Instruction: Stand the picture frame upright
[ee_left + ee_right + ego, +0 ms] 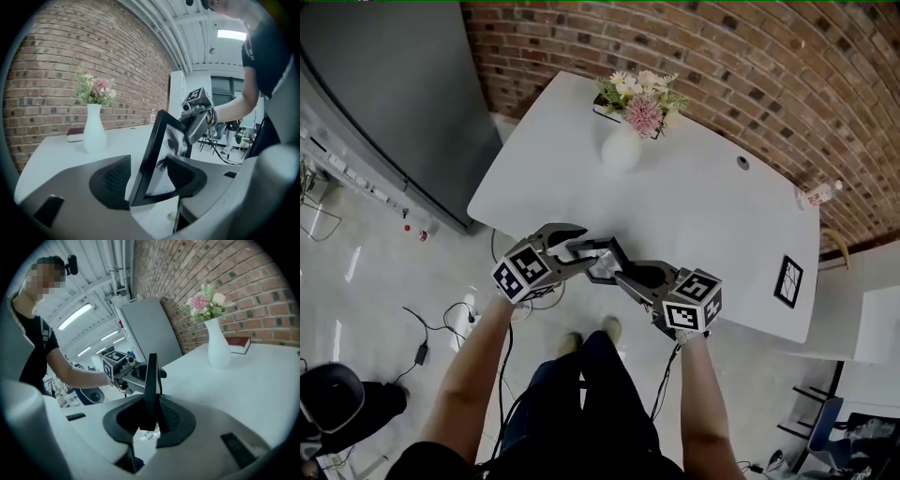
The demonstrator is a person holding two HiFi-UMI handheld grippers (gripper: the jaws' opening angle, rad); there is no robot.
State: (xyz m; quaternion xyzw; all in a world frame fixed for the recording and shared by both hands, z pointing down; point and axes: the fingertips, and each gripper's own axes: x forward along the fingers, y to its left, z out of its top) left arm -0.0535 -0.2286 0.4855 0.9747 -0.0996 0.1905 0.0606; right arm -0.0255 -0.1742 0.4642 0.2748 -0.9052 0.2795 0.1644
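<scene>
1. Already off the table (pixel 703 206), the picture frame (pixel 605 262) hangs tilted between both grippers at its near edge.
2. The right gripper (pixel 149 420) pinches the frame's edge; the left gripper (pixel 147 180) is closed on a lower corner.
3. Standing it upright on the table and letting go is not yet done.

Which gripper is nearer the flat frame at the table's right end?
Right. The right gripper is left of the flat frame; the left gripper is farther left, beyond the held frame both clamp.
</scene>
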